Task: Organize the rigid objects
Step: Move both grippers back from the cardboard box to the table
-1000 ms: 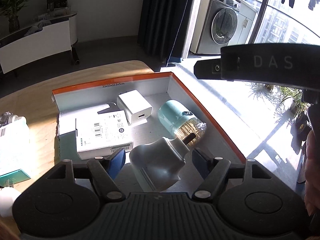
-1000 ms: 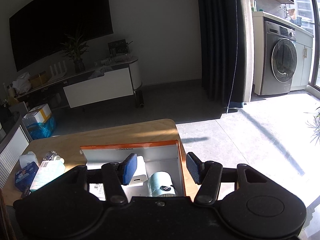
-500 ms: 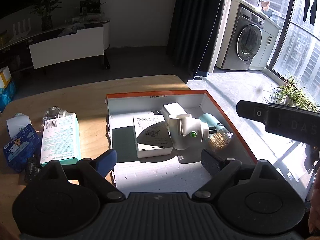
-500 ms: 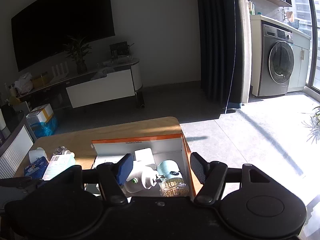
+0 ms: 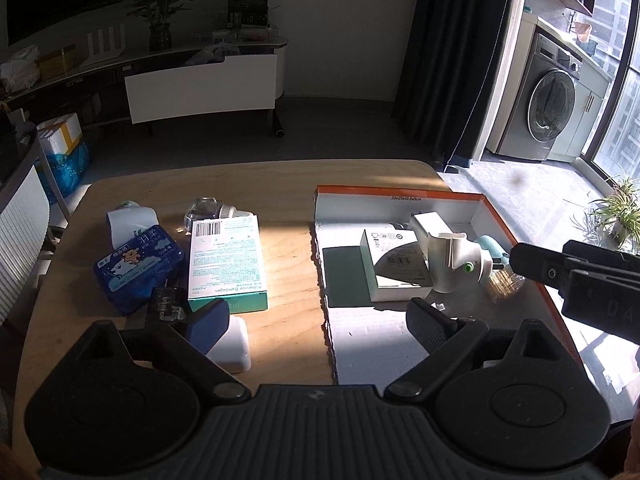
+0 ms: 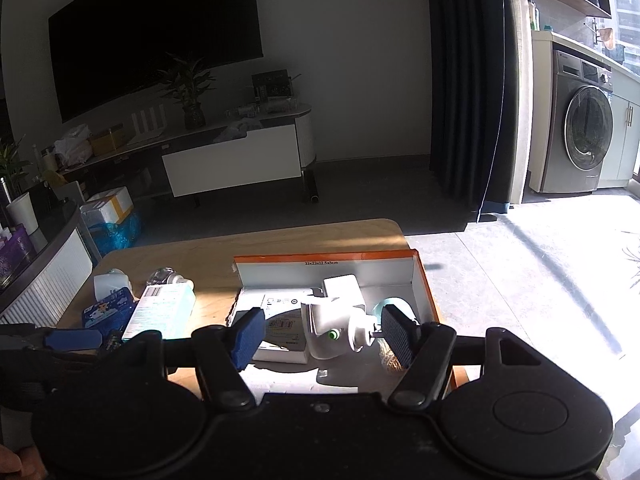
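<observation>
Left tool [image 5: 318, 322] released, jaws just widened, nothing between. Right tool [image 6: 324, 336] likewise released and empty. White plug-in device [image 5: 454, 262] resting in orange-rimmed box [image 5: 400, 194] at 2 o'clock on worktop [image 5: 288, 280]; bandage carton [image 5: 226, 262] at 10 o'clock.

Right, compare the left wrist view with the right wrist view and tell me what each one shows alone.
Left wrist view only: a white rounded block lying on the table behind that gripper's blue finger pad.

Right wrist view only: a large dark wall-mounted screen in full.

Both: the orange-rimmed white cardboard box, the white plug-in device with a green button inside it, and the teal-and-white bandage box on the wooden table.
</observation>
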A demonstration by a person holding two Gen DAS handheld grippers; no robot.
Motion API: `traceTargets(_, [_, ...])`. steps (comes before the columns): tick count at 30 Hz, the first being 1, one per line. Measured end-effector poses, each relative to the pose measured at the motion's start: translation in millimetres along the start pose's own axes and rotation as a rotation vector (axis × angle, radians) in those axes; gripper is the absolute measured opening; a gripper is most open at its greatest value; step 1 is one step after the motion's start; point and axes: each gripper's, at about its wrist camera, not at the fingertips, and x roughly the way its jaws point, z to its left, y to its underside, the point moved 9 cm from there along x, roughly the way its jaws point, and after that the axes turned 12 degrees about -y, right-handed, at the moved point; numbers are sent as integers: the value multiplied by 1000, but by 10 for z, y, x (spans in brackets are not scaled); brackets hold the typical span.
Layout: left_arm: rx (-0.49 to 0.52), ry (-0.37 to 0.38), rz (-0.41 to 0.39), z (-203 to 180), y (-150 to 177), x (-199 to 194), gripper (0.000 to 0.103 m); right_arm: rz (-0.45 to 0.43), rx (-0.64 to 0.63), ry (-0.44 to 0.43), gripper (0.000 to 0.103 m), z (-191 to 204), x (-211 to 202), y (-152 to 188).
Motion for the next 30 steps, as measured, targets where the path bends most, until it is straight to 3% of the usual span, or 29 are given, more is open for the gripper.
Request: traceTargets(30, [-135, -108, 33, 955, 221, 77, 98, 125, -92, -162, 78, 924, 477, 273])
